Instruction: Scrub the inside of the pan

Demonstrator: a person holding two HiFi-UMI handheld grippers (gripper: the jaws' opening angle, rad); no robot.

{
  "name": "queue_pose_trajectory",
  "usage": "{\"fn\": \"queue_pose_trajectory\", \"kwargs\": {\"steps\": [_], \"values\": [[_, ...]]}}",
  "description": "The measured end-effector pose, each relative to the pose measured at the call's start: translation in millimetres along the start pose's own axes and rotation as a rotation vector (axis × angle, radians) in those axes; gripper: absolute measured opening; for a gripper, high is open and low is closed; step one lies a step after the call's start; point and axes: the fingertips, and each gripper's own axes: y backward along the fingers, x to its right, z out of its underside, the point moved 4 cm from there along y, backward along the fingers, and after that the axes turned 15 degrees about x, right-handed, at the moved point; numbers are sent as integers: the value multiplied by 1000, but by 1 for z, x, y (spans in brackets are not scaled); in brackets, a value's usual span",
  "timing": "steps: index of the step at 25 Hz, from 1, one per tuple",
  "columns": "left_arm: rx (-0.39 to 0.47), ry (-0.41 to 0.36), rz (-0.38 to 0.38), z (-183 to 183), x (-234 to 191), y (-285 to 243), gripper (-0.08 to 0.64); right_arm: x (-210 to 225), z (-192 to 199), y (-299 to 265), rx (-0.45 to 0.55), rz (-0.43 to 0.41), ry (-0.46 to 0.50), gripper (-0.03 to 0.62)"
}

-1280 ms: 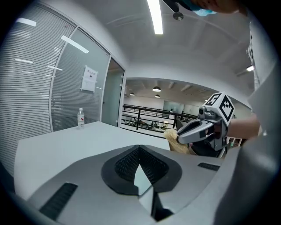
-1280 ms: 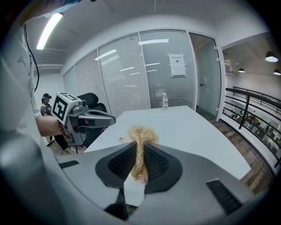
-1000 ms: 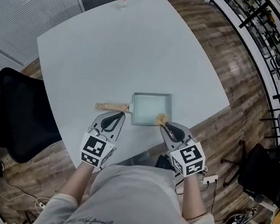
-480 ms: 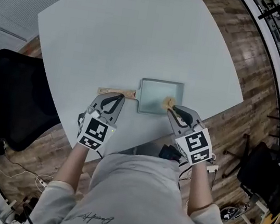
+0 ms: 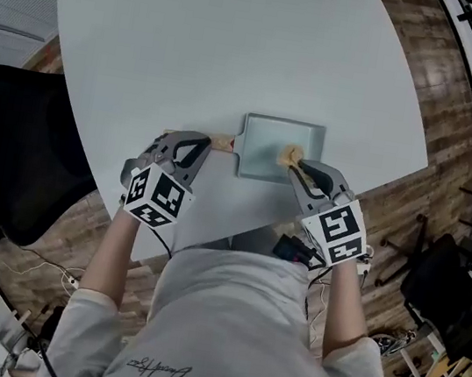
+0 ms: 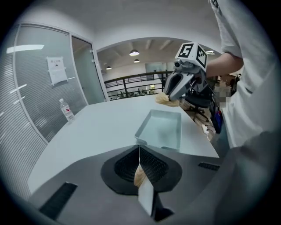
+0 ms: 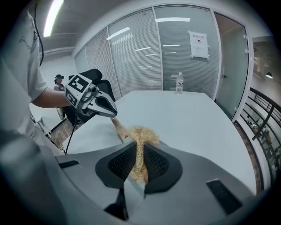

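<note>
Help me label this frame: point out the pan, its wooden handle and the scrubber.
pan (image 5: 267, 146), head view, bare inside floor.
wooden handle (image 5: 222, 143), head view, exposed stretch beside pan.
scrubber (image 5: 290, 156), head view, its tan tuft.

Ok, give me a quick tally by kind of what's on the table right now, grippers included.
Pan: 1
Scrubber: 1
Water bottle: 1
Grippers: 2, the left gripper shut on the pan's wooden handle, the right gripper shut on the scrubber
Total: 5
</note>
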Motion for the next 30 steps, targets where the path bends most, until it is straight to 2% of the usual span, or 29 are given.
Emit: {"fn": "queue_pose_trajectory", "kwargs": {"steps": [3, 6, 11, 15, 21, 23, 30], "values": [[-54, -28, 84, 9, 4, -6, 14, 0, 4, -7, -20, -20, 10, 64], [-100, -62, 179, 16, 6, -15, 88, 0, 6, -18, -44, -41, 14, 64], [-192, -164, 310, 30, 12, -32, 167, 5, 13, -33, -72, -69, 45, 66], [-253, -180, 397, 39, 18, -40, 187, 10, 14, -44, -91, -80, 73, 64], [-301, -177, 434, 49, 21, -40, 186, 9, 20, -67, -157, -122, 160, 65], [-300, -176, 438, 49, 22, -41, 161, 7, 25, -76, -181, -154, 188, 66], [-287, -180, 448, 46, 23, -44, 158, 3, 36, -110, -262, -243, 343, 64]]}}
